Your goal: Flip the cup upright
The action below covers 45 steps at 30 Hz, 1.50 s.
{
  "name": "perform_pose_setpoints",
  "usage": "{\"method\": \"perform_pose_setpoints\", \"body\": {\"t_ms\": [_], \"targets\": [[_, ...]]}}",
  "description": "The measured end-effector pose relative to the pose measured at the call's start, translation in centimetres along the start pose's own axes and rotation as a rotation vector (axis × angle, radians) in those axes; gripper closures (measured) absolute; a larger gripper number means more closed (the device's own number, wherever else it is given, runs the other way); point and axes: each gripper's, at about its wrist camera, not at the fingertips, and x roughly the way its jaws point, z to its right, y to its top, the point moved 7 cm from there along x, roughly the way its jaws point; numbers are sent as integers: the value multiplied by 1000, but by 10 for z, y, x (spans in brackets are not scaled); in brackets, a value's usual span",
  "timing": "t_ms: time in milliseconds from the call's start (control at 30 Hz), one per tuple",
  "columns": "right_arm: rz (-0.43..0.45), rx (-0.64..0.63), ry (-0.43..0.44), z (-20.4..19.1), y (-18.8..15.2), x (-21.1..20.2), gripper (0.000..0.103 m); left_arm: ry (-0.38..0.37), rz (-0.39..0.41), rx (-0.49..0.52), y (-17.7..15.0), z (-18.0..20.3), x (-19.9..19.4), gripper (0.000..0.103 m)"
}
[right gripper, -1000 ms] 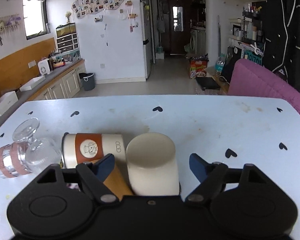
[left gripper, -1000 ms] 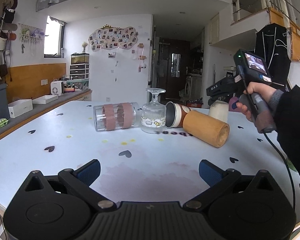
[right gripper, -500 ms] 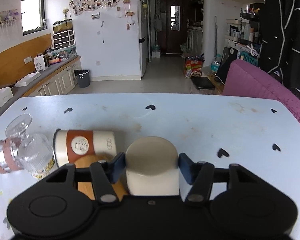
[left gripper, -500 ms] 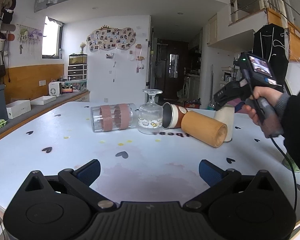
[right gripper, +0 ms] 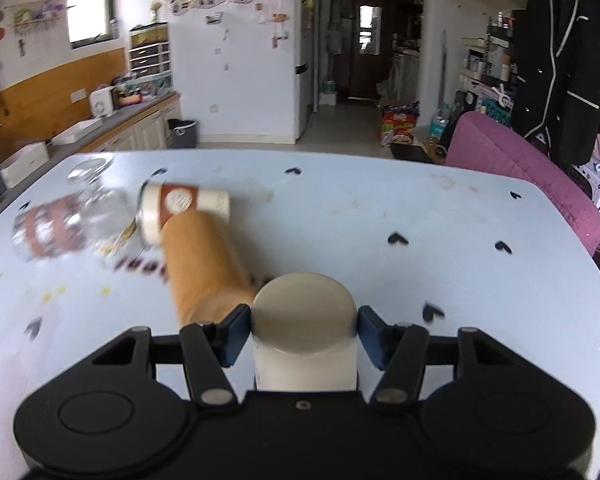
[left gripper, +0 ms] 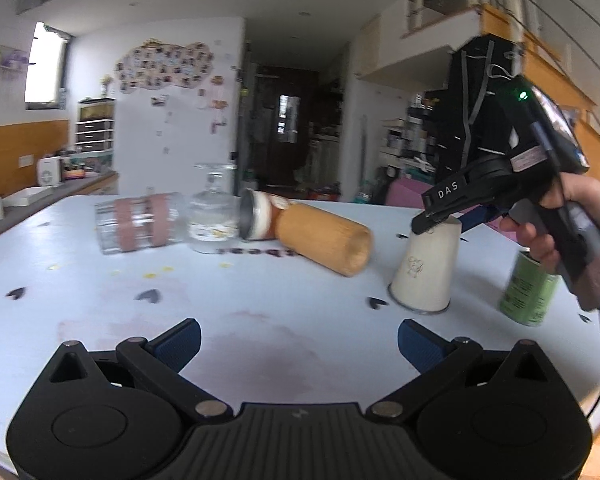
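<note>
A cream cup [left gripper: 425,268] stands upside down, slightly tilted, its rim at the table [left gripper: 260,312]. My right gripper [right gripper: 304,330] is shut on the cup [right gripper: 304,320] near its closed base, blue pads on both sides; it also shows in the left wrist view [left gripper: 440,220]. My left gripper [left gripper: 298,342] is open and empty, low over the near table edge.
A wooden tube [left gripper: 324,240], a white-and-brown cup [left gripper: 260,216], an inverted stemmed glass [left gripper: 214,216] and a clear banded jar [left gripper: 134,222] lie mid-table. A green can [left gripper: 530,288] stands right of the cream cup. A pink chair [right gripper: 520,176] is beyond the far edge.
My right gripper closed on the cream cup and has carried it away from the wooden tube, toward the near right. The left gripper stayed open.
</note>
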Motion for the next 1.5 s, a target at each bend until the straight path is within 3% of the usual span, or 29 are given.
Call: {"method": "perform_pose_setpoints", "body": {"t_ms": [367, 500, 667, 833, 933, 1000, 1167, 1267, 1500], "targets": [[-40, -100, 120, -11, -51, -67, 43, -228, -65, 54, -13, 58, 32, 0], [-47, -121, 132, -14, -57, -75, 43, -273, -83, 39, -20, 77, 48, 0], [-47, -127, 136, -14, -57, -74, 43, -263, -75, 41, -21, 94, 76, 0], [-33, -128, 138, -14, -58, -76, 43, -262, -143, 20, -33, 109, 95, 0], [-27, -123, 150, -14, -61, -78, 44, -240, -113, 36, -30, 112, 94, 0], [-25, -123, 164, -14, -63, -81, 44, -209, -112, 42, -29, 109, 97, 0], [12, -134, 178, -15, -71, -95, 44, -214, -114, 56, -29, 102, 94, 0], [35, -124, 204, -13, -77, -108, 44, -138, -107, 68, -30, 92, 91, 0], [68, -172, 167, -10, -104, -122, 44, -86, -120, -7, -29, 55, 82, 0]]}}
